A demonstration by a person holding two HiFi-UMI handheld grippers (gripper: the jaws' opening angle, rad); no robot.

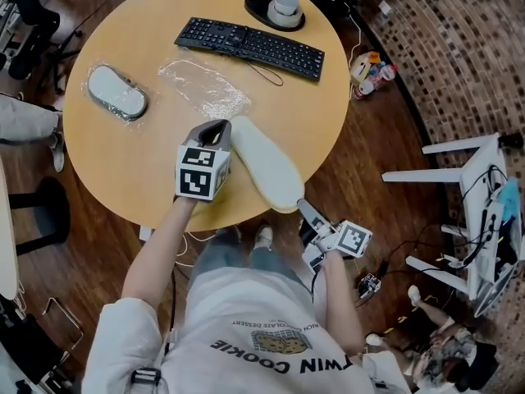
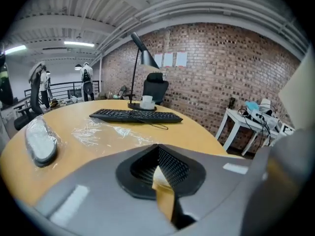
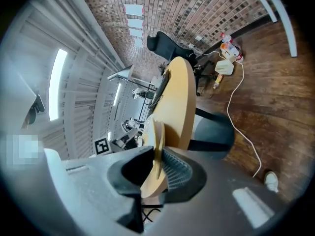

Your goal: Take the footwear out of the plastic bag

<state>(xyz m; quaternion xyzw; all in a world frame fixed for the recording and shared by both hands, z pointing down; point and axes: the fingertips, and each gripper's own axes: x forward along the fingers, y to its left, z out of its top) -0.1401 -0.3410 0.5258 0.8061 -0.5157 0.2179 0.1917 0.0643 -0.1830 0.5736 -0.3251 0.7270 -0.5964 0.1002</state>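
Item: pale slipper (image 1: 267, 167), out of its wrapping, sole up. Location: lower centre of the head view, lying slantwise over the near edge of the round wooden table (image 1: 123, 162), its lower end past the rim.

Left gripper (image 1: 216, 131): at the slipper's upper end, left of frame centre. Jaws clamped on the slipper. In the left gripper view (image 2: 160, 173) a thin tan strip of the slipper (image 2: 165, 194) stands pinched between the two dark pads.

Right gripper (image 1: 308, 213): at the slipper's lower end, lower right of centre, off the table. Jaws likewise closed on it. In the right gripper view (image 3: 155, 168) the slipper (image 3: 158, 137) shows edge-on as a thin cream blade between the pads, with the table rim just behind.

Empty plastic bag (image 1: 205, 84): crumpled flat on the table, above the left gripper, near the slipper's upper end but apart from it.

Second slipper (image 1: 116, 93): upper left of the table, wrapped in clear plastic, well apart from both grippers.

Keyboard (image 1: 250, 46): black, upper centre, beyond the bag.

Lamp base (image 1: 275, 11): top centre, behind the keyboard.
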